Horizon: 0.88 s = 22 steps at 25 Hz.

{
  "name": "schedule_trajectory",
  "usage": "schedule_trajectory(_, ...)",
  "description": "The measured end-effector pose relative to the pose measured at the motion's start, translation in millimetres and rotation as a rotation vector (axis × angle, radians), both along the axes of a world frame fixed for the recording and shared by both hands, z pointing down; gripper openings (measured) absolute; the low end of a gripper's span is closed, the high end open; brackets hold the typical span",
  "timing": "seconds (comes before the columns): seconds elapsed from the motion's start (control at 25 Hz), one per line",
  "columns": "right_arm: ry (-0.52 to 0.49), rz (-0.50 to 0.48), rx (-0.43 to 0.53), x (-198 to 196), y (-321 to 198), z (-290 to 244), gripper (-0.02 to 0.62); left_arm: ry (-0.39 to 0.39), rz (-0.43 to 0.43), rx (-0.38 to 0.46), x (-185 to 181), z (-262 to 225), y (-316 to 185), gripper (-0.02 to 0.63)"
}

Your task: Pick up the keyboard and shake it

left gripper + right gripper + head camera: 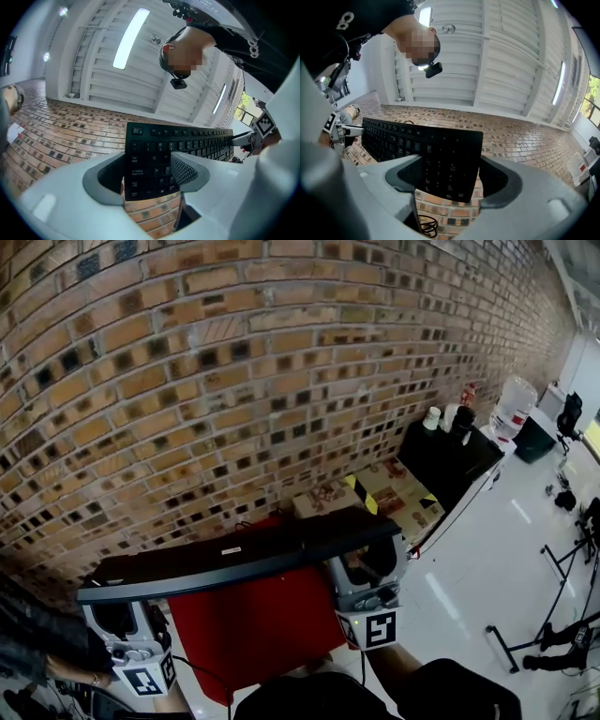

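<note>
Keyboard [244,563] hangs in the air above the red table [253,629], with the left gripper [124,615] clamped on one end and the right gripper [370,570] on the other. A grip at both ends steadies it. The keys face downward, probably so that shaking drops the crumbs.

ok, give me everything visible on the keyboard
The keyboard is a black full-size slab, plastic by the look, with white key legends. It hangs clear of the red surface, roughly level, keys turned away from the head view, with a small white label on its back. The left gripper clamps the Tab and Caps Lock end, and the right gripper clamps the other end.
</note>
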State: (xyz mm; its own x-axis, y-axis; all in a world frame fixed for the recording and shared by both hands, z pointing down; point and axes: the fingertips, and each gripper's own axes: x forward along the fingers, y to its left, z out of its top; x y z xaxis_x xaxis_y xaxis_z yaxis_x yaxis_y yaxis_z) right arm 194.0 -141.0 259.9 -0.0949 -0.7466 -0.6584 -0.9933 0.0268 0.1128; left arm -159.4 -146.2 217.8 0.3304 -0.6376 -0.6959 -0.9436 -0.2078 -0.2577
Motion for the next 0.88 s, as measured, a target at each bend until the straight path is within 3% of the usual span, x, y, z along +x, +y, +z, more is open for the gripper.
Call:
schedule_trajectory(0.16, -0.001, 0.007, -0.041, 5, -9, 7, 0.347, 0.001, 0.010, -0.036, 6, 6, -12, 0.307)
schedule_trajectory(0.4, -0.031, 0.014, 0.032, 12, 5, -8, 0.347, -0.024, 0.015, 0.052, 14, -19, 4, 0.306)
schedule_trajectory(0.64, -0.037, 0.004, -0.047, 15, -15, 11, 0.347, -0.027, 0.014, -0.005, 17, -2, -16, 0.307)
schedule_trajectory(0.88, -0.044, -0.020, -0.008, 17, -7, 0, 0.348, -0.030, -0.001, 0.045, 18, -11, 0, 0.305)
